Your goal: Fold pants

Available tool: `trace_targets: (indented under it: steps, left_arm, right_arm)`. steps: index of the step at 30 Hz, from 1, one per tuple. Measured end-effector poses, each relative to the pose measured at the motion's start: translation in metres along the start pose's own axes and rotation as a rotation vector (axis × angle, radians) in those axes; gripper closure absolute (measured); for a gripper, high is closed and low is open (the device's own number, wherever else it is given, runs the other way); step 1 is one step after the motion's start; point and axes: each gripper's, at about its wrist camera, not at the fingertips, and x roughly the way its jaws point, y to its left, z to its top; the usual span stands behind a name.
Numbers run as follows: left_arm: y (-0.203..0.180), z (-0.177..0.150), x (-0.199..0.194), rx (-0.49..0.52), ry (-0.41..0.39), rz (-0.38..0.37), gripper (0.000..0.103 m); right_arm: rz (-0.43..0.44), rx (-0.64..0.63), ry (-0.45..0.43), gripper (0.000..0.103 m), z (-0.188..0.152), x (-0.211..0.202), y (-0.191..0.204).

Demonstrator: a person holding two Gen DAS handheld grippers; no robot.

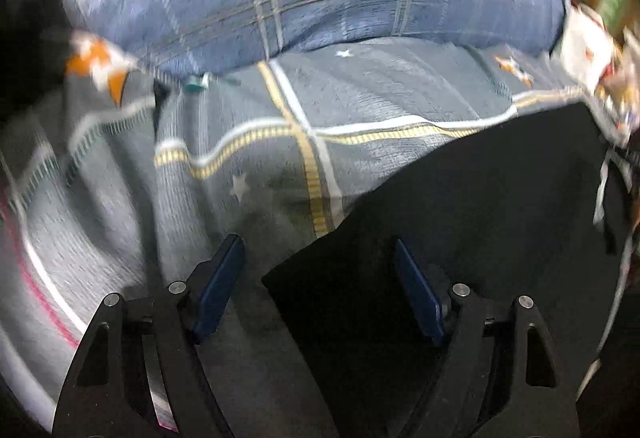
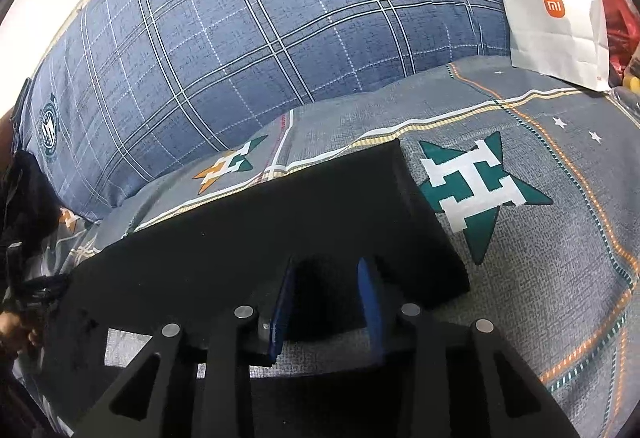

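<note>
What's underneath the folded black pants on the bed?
The folded black pants lie on a grey patterned bedsheet with teal star motifs and striped lines. Whatever pattern or object sits directly beneath the pants is covered.

Plaid pillow point(image 2: 260, 38), white paper bag point(image 2: 552, 14), star-patterned bedsheet point(image 2: 540, 278)

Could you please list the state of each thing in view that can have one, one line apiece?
Black pants: folded into a flat block, lying on the bedsheet.
Bedsheet: spread out, slightly wrinkled.
Blue plaid pillow: lying at the head of the bed.
White paper bag: upright, leaning slightly.
Left gripper: open, empty.
Right gripper: fingers partly open, straddling the pants' near edge.
</note>
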Motion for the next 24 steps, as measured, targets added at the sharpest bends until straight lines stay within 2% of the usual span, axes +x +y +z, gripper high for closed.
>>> trace_targets:
  steps: [2,3,6,8,10,14,16,20,24]
  left_arm:
    - [0.004,-0.003,-0.002,-0.038,-0.021,-0.026,0.028]
    - [0.001,-0.004,-0.002,-0.035,-0.024,-0.027,0.036]
    - [-0.009,-0.007,-0.007,-0.003,-0.035,-0.027,0.05]
    - [-0.013,-0.009,-0.011,0.005,-0.041,-0.011,0.05]
    - [-0.015,-0.012,-0.014,0.008,-0.041,-0.004,0.055]
    - [-0.018,-0.015,-0.02,0.022,-0.058,0.041,0.077]
    - [-0.021,-0.018,-0.024,0.038,-0.071,0.055,0.092]
    - [-0.023,-0.02,-0.027,0.044,-0.092,0.058,0.095]
    - [-0.028,-0.02,-0.037,0.053,-0.139,0.092,0.096]
  right_arm:
    - [-0.002,-0.004,-0.001,0.07,0.0,0.0,0.0]
    - [-0.003,-0.007,-0.003,0.07,0.0,0.0,0.0]
    - [-0.004,-0.007,-0.005,0.07,0.0,0.0,0.0]
    - [-0.002,-0.004,-0.005,0.07,0.0,0.0,0.0]
    - [-0.003,-0.002,-0.006,0.07,0.0,0.0,0.0]
    - [-0.005,-0.007,-0.008,0.07,0.0,0.0,0.0]
    - [-0.004,-0.005,-0.008,0.07,0.001,0.0,0.0]
    - [0.002,0.005,-0.01,0.07,0.001,0.0,-0.001]
    - [0.011,0.013,-0.01,0.07,0.001,-0.001,-0.003]
